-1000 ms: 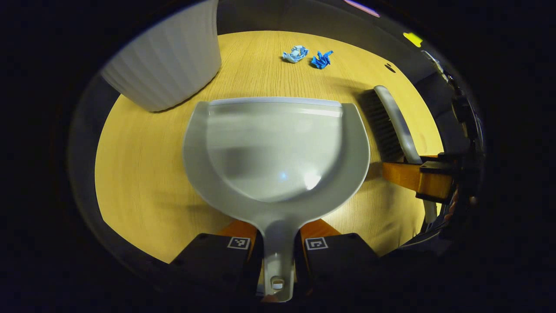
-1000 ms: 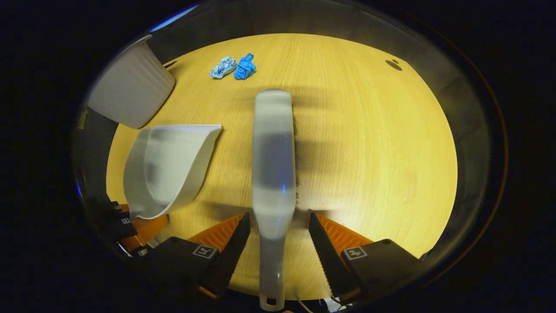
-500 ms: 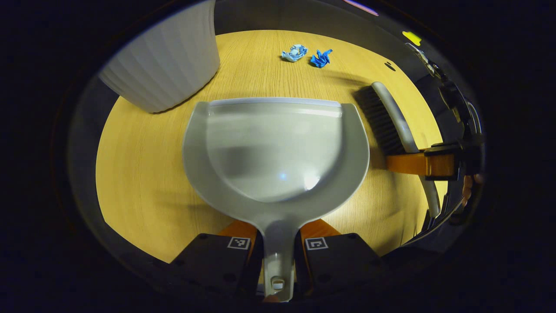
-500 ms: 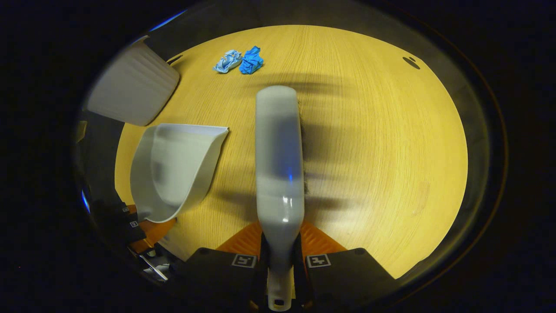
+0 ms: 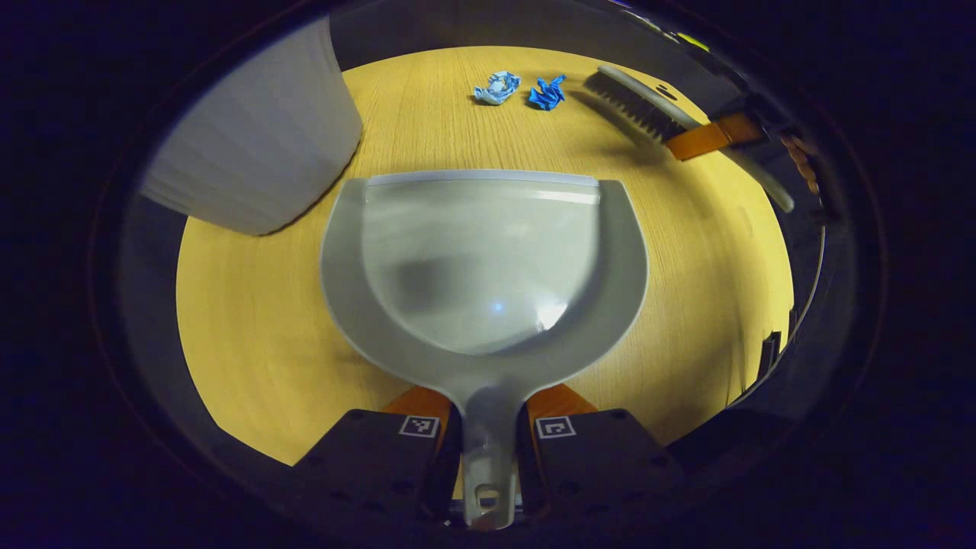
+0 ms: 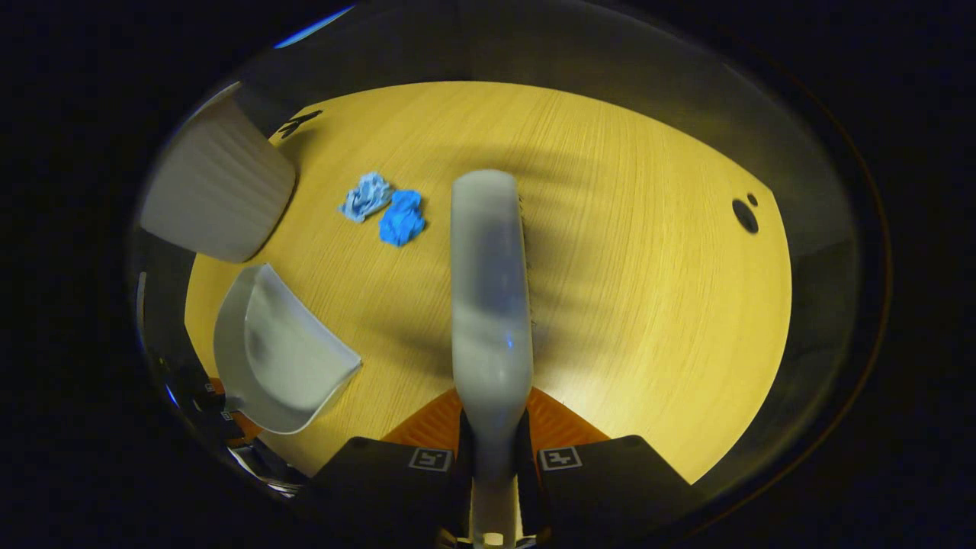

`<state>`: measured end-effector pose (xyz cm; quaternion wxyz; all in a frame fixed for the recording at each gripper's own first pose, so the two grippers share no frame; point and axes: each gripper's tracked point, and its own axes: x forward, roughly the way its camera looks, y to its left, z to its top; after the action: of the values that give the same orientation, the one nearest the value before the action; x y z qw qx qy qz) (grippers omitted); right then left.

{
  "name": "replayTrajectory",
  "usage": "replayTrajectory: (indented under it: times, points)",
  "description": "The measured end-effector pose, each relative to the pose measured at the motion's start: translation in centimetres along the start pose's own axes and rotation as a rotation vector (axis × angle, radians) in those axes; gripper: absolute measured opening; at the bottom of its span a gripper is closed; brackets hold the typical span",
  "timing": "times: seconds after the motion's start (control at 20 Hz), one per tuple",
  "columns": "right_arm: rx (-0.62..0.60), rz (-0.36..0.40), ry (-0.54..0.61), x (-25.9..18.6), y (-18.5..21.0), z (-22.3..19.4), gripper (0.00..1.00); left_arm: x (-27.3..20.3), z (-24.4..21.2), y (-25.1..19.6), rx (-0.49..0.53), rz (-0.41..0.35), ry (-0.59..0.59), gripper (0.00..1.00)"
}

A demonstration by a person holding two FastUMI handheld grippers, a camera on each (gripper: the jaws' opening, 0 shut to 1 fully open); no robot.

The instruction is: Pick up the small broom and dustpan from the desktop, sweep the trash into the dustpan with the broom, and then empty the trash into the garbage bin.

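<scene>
Dustpan point(image 5: 488, 259) handle is clamped between the two fingers of the left gripper point(image 5: 488, 427) at the near edge of the left gripper view, so that one's got a firm hold. The pan itself spreads out in front of it over the wooden tabletop point(image 5: 252, 320), open mouth facing the far side, and looks empty inside. Can't really tell if its lip is touching the wood or just above it.

Same deal on the other side: right gripper point(image 6: 492, 450) is closed tight on the broom point(image 6: 488, 290) handle, both fingers pressing it, and the broom's grey back runs straight away from the camera. A bit of bristle peeks out along its right edge.

In the right gripper view the dustpan sits near left, with the white ribbed bin point(image 6: 217, 191) just past it on the left. The left gripper view puts the bin at far left too, close beside the pan's left corner.

Trash is two crumpled scraps, a pale blue one point(image 5: 494, 86) and a darker blue one point(image 5: 547, 93), lying next to each other on the far part of the tabletop, past the pan's mouth. From the left gripper view the broom hangs at far right, bristle end just right of the dark scrap. From the right gripper view both scraps are just left of the broom's far end.
</scene>
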<state>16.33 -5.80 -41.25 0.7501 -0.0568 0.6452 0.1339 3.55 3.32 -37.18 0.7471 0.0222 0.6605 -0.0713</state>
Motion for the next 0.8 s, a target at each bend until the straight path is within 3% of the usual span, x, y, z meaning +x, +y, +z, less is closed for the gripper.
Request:
replayTrajectory:
  times: [0.1, 0.2, 0.3, 0.5, 0.65, 0.8]
  points:
    - [-0.104, -0.04, -0.013, 1.1, -1.7, 3.3, 0.3, -0.2, 1.4, 1.1, 0.065, 0.014, 0.009, 0.3]
    - [-0.213, -0.067, -0.006, 2.5, -2.8, 6.0, 0.27, 0.0, 2.9, 2.2, 0.121, 0.019, 0.017, 0.31]
    - [-0.297, -0.06, 0.008, 3.3, -2.9, 8.1, 0.27, 0.1, 4.0, 3.0, 0.169, 0.018, 0.027, 0.31]
    - [-0.4, -0.011, 0.019, 5.4, -0.7, 10.9, 0.27, 0.6, 5.7, 4.7, 0.251, 0.024, 0.02, 0.3]
    - [-0.48, 0.084, 0.043, 5.8, 2.4, 10.7, 0.27, 0.9, 6.5, 5.4, 0.286, 0.024, 0.009, 0.3]
    - [-0.602, 0.169, 0.096, 5.8, 5.2, 7.9, 0.27, 0.8, 6.3, 5.8, 0.31, 0.031, 0.017, 0.3]
